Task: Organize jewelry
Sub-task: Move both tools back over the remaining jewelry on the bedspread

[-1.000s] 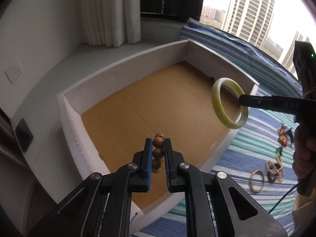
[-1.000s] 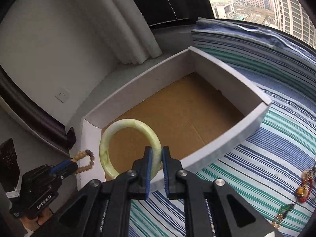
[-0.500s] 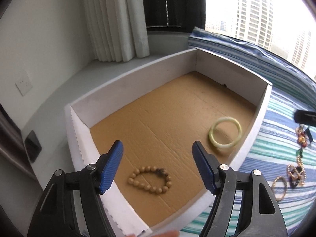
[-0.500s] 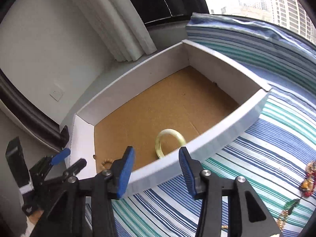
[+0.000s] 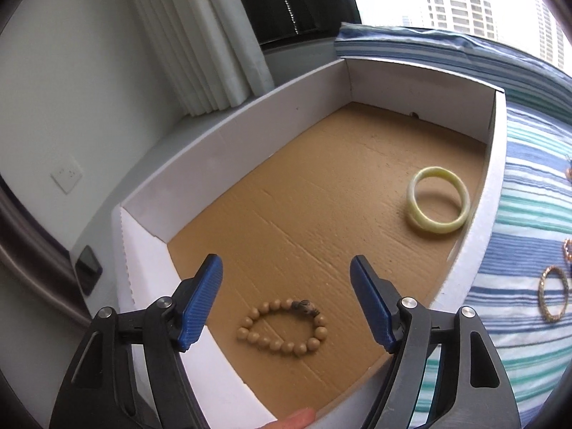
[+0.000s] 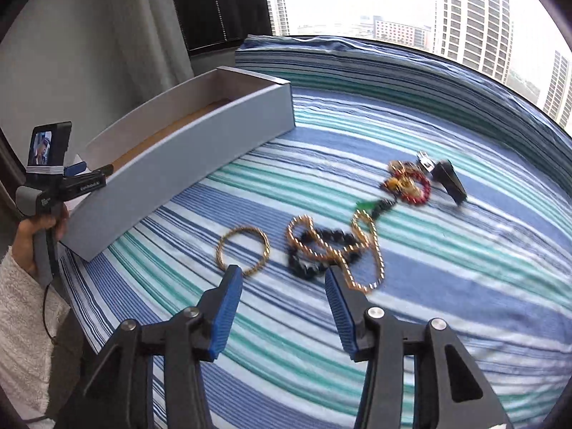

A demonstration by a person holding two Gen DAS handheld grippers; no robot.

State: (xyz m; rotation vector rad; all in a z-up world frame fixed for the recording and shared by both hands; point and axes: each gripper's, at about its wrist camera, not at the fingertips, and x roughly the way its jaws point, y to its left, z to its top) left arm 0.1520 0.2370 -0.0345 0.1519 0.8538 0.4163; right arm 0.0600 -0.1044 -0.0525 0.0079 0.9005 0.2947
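A white cardboard box (image 5: 228,150) with a brown floor holds a wooden bead bracelet (image 5: 282,327) near its front and a pale green jade bangle (image 5: 438,204) by its right wall. My left gripper (image 5: 286,275) is open and empty above the bead bracelet. My right gripper (image 6: 282,279) is open and empty above the striped cloth, close to a gold bangle (image 6: 243,250), a gold chain (image 6: 357,246) tangled with a black bead bracelet (image 6: 311,250), and a red bead bracelet (image 6: 411,184). The box (image 6: 178,157) lies to its left.
The blue, green and white striped cloth (image 6: 447,286) covers the surface. A small black object (image 6: 448,178) lies at the far end of the jewelry. The left hand-held gripper (image 6: 64,182) shows by the box's near end. A curtain (image 5: 200,35) and wall stand behind the box.
Both grippers opened and dropped their pieces into the box: the bead bracelet from the left, the jade bangle from the right. The right gripper then swung right, over the jewelry on the cloth.
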